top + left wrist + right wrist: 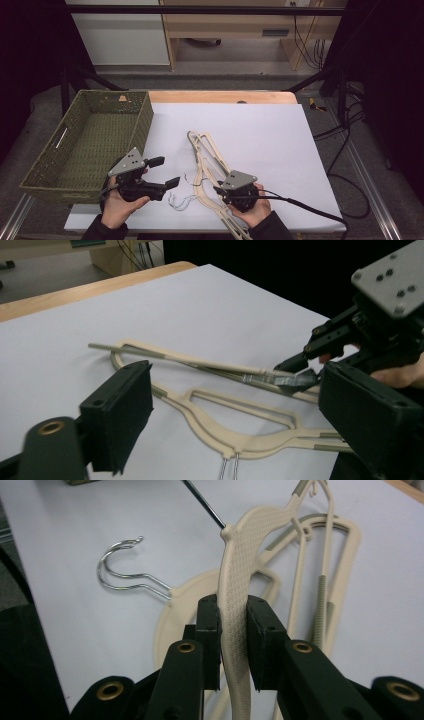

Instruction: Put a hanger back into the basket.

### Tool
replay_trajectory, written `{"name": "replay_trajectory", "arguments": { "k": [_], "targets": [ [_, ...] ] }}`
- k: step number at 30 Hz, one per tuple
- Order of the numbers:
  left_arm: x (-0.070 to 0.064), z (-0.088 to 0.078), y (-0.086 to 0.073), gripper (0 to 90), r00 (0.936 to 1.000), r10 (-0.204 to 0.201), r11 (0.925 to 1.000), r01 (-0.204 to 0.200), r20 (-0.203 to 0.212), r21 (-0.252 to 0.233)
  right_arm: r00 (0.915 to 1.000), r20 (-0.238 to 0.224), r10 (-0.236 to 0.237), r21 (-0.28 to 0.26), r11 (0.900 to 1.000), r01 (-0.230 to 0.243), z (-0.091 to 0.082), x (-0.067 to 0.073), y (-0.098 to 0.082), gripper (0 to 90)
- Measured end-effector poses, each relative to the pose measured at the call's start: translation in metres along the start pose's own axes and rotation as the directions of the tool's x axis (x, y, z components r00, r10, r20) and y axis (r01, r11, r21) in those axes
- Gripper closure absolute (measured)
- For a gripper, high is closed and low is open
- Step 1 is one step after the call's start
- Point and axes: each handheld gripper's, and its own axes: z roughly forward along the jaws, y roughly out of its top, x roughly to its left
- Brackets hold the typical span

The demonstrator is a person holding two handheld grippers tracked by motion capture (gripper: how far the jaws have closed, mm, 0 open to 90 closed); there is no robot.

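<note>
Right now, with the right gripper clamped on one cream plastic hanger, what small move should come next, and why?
Probably lift the right gripper slightly to free its cream plastic hanger from the other cream hangers tangled beneath. The left gripper is open and empty, and the green woven basket waits at left.

Colours I see on the table
Cream hangers [207,160] with dotted texture, green woven basket [95,140], white sheet [260,140], black grippers.

Even overhead light, soft shadows — dark surroundings, near jaws blurred.
</note>
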Motion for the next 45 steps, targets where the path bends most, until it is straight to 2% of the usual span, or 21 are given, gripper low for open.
{"name": "replay_trajectory", "arguments": {
  "k": [3, 8, 14, 18, 20, 21, 23, 25, 27, 31, 34, 38, 41, 45],
  "targets": [
    [0.001, 0.004, -0.003, 9.0, 0.9998, 0.0, 0.9997, 0.0, -0.021, 0.024, 0.9994, 0.028, 0.019, -0.003, 1.0, -0.019, -0.006, -0.01, -0.001, 79.1],
    [0.003, 0.01, -0.008, 8.1, 0.9995, -0.001, 0.9985, 0.003, -0.033, 0.055, 0.9969, 0.057, 0.054, -0.021, 0.998, -0.053, -0.016, -0.026, -0.001, 81.1],
    [0.004, 0.014, -0.01, 7.6, 0.9991, 0.002, 0.9977, 0.001, -0.042, 0.067, 0.9893, 0.12, 0.083, -0.026, 0.996, -0.081, -0.027, -0.043, 0.002, 84.2],
    [0.005, 0.015, -0.011, 7.5, 0.9989, 0.006, 0.9973, -0.003, -0.047, 0.073, 0.9801, 0.149, 0.131, -0.039, 0.991, -0.127, -0.034, -0.056, 0.0, 86.2],
    [0.005, 0.015, -0.011, 7.4, 0.9986, 0.01, 0.9972, -0.006, -0.053, 0.075, 0.9776, 0.131, 0.165, -0.051, 0.986, -0.159, -0.037, -0.063, -0.002, 86.7],
    [0.004, 0.015, -0.011, 7.5, 0.9985, 0.011, 0.9972, -0.007, -0.054, 0.074, 0.9789, 0.136, 0.153, -0.055, 0.988, -0.147, -0.039, -0.067, -0.003, 86.7],
    [0.004, 0.014, -0.01, 7.5, 0.9984, 0.013, 0.9972, -0.009, -0.055, 0.074, 0.9752, 0.125, 0.183, -0.065, 0.982, -0.176, -0.042, -0.071, -0.005, 86.8],
    [0.004, 0.014, -0.01, 7.3, 0.9983, 0.014, 0.9975, -0.01, -0.056, 0.071, 0.9754, 0.128, 0.18, -0.068, 0.983, -0.172, -0.045, -0.073, -0.004, 86.8],
    [0.003, 0.013, -0.009, 7.2, 0.9983, 0.017, 0.9975, -0.013, -0.055, 0.07, 0.9791, 0.092, 0.182, -0.086, 0.981, -0.174, -0.048, -0.073, -0.003, 86.8],
    [0.0, 0.012, -0.007, 6.8, 0.9979, 0.031, 0.9973, -0.027, -0.057, 0.068, 0.9849, -0.019, 0.172, -0.128, 0.976, -0.173, -0.051, -0.068, 0.002, 86.8],
    [-0.003, 0.012, -0.005, 6.7, 0.9979, 0.04, 0.9972, -0.037, -0.05, 0.066, 0.9871, -0.073, 0.142, -0.134, 0.979, -0.151, -0.05, -0.062, 0.006, 86.8],
    [-0.008, 0.015, 0.001, 6.5, 0.997, 0.065, 0.9954, -0.061, -0.042, 0.074, 0.9831, -0.146, 0.111, -0.132, 0.983, -0.13, -0.046, -0.052, 0.011, 86.8],
    [-0.01, 0.017, 0.007, 6.4, 0.996, 0.085, 0.9942, -0.083, -0.028, 0.069, 0.9806, -0.176, 0.086, -0.126, 0.986, -0.109, -0.045, -0.046, 0.014, 86.8],
    [-0.011, 0.028, 0.015, 6.9, 0.9942, 0.108, 0.9903, -0.108, 0.002, 0.088, 0.9715, -0.224, 0.077, -0.132, 0.985, -0.108, -0.044, -0.045, 0.014, 86.8]
  ]
}}
